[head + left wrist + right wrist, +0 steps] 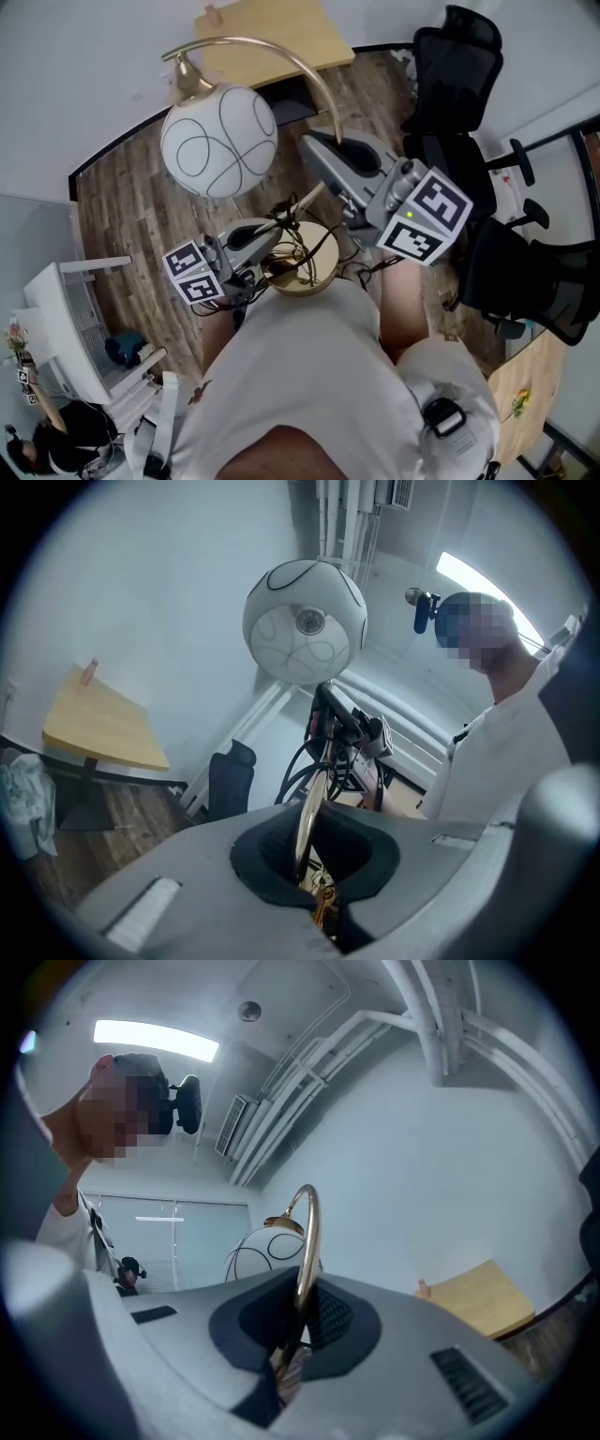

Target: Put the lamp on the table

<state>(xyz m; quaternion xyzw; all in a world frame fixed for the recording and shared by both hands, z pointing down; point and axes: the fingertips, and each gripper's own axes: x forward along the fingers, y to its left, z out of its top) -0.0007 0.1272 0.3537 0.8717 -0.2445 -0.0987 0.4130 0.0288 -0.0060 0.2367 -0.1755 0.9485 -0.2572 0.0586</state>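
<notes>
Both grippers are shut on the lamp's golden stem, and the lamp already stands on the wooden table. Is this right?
No. The left gripper and right gripper are shut on the stem, but the head view shows the lamp held above the floor, apart from the wooden table.

From my head, one camera looks steeply down onto the floor [122, 206]. The others ride my left claw [309, 855] and right claw [295, 1321], close behind the jaws, taking in ceiling [309, 1016]. All three share the lamp [218, 141] and yellow tabletop [272, 37].
</notes>
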